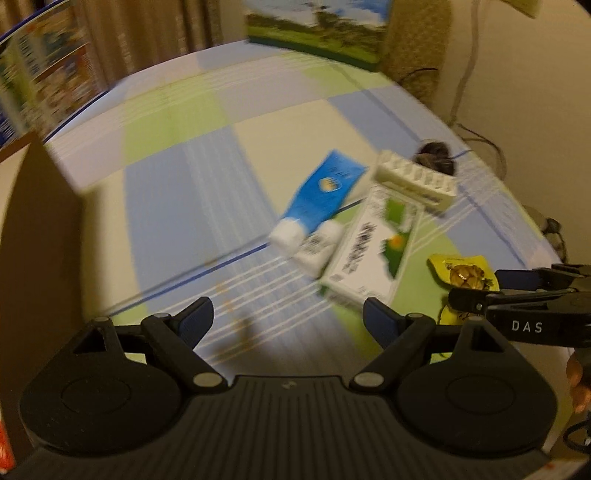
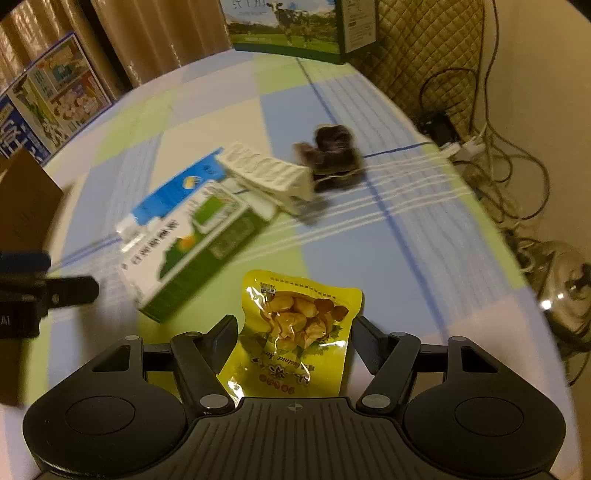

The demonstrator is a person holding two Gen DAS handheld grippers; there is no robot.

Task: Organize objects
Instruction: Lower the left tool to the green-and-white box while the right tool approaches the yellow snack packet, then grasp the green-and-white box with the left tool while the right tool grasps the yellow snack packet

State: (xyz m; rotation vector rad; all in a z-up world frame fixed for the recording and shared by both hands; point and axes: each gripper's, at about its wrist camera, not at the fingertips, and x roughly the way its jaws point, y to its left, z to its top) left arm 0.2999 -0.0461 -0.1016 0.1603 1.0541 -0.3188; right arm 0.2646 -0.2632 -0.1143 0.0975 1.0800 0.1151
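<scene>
A yellow snack packet [image 2: 295, 332] lies on the checked tablecloth between the fingers of my right gripper [image 2: 293, 338], which is open around it. It also shows in the left wrist view [image 1: 461, 275]. A green and white carton [image 2: 195, 251] lies flat beyond it, with a blue tube [image 2: 173, 195], a white ridged clip [image 2: 269, 173] and a dark furry toy [image 2: 332, 155] behind. My left gripper [image 1: 288, 319] is open and empty over the cloth, near the carton [image 1: 373, 243] and blue tube [image 1: 317, 195].
A brown cardboard box [image 1: 37, 229] stands at the left. Printed cartons [image 2: 284, 26] stand at the table's far edge and another printed carton [image 2: 48, 99] at far left. Cables and a power strip [image 2: 465, 147] lie beyond the right edge. A glass lid [image 2: 561, 288] sits at right.
</scene>
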